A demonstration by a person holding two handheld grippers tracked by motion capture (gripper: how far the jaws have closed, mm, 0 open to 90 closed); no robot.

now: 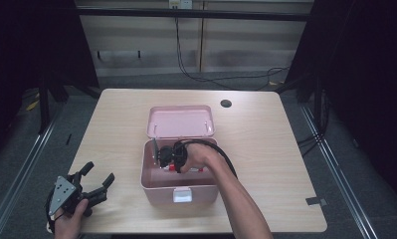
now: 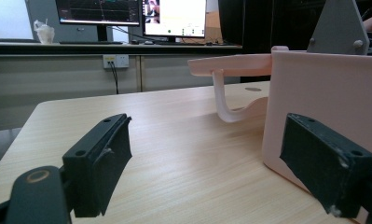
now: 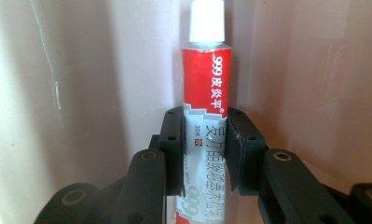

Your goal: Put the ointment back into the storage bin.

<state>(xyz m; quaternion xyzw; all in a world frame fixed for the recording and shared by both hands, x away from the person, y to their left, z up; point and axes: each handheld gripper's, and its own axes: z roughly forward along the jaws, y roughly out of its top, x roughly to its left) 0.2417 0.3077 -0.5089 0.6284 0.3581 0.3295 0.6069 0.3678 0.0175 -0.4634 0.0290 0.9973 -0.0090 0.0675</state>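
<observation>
The right claw (image 3: 204, 140) is down inside the pink box (image 1: 151, 186), its jaws closed tight on a red and white tube (image 3: 206, 93). There is one tube that I can see, and one box. In the right gripper view the tube's long axis runs straight away from the claw, in line with the jaws, with its white cap (image 3: 207, 21) at the far end pointing toward the box's pale pink inner wall. The jaws pinch it around the middle, on the grey-white printed band just below the red part, and the tail end of the tube passes back between them. From the high view the tube shows as a bit of red inside the box, under the person's right hand (image 1: 196, 157).

The box sits at the middle of the wooden surface (image 1: 265, 149) with its lid (image 1: 181, 121) swung open and lying back on the far side.

The left claw (image 1: 97, 174) rests on the surface well to the left of the box, near the front corner. Its jaws stand wide apart and hold nothing; in the left gripper view the box's outer wall (image 2: 323, 93) rises just beside the right-hand jaw.
</observation>
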